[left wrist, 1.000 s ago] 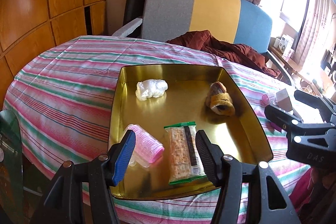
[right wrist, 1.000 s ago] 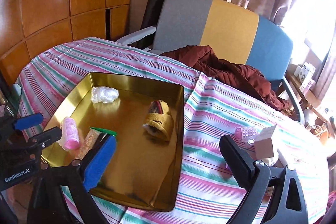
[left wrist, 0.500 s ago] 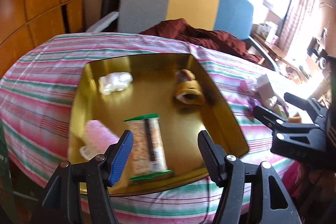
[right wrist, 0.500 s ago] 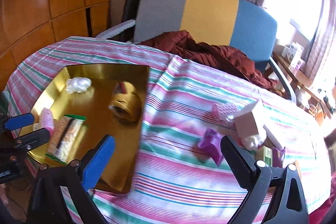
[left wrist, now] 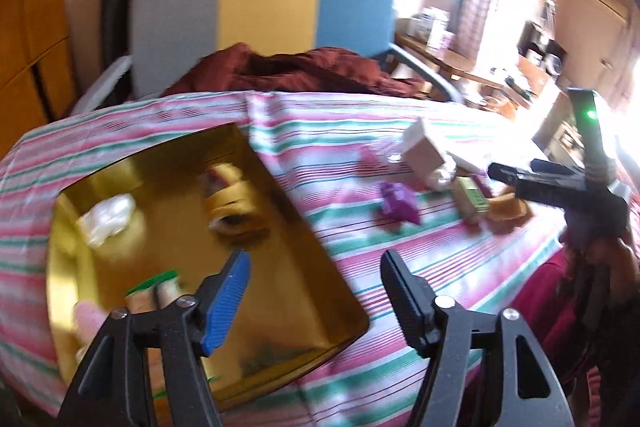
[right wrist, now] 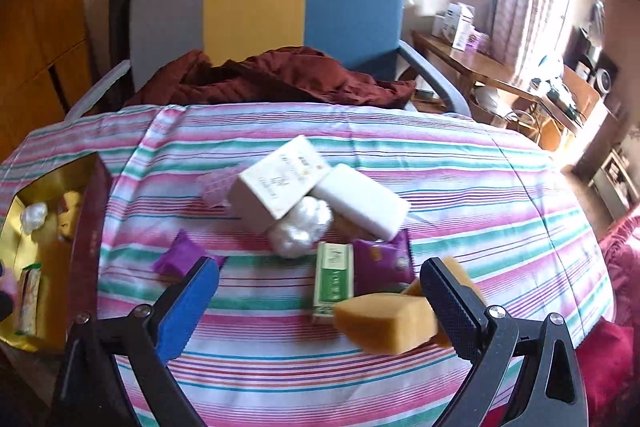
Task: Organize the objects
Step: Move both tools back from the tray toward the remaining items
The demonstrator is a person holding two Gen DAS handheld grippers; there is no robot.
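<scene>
A gold tray (left wrist: pixel 280 227) on the striped tablecloth holds a white plastic wad (left wrist: pixel 106 215), a yellow roll (left wrist: pixel 228 203), a cracker pack (left wrist: pixel 154 291) and a pink roller (left wrist: pixel 90 319). My left gripper (left wrist: pixel 315 263) is open over the tray's right rim, holding nothing. My right gripper (right wrist: pixel 320 267) is open above a loose cluster: white box (right wrist: pixel 276 183), white block (right wrist: pixel 360 207), plastic wad (right wrist: pixel 300 227), green box (right wrist: pixel 334 277), two purple packets (right wrist: pixel 384 259) and a yellow sponge (right wrist: pixel 384 323) beside its black finger (right wrist: pixel 448 299).
A pink roller (right wrist: pixel 216 185) lies left of the white box. A grey, yellow and blue chair (right wrist: pixel 256 7) with a dark red garment (right wrist: pixel 272 75) stands behind the table. The tray (right wrist: pixel 86 239) sits at the far left. A red cushion (right wrist: pixel 624 267) lies beyond the table's right edge.
Both views have swung right, away from the tray. My left gripper now points past the tray's right rim. My right gripper has come over the loose cluster. Both stay open.
</scene>
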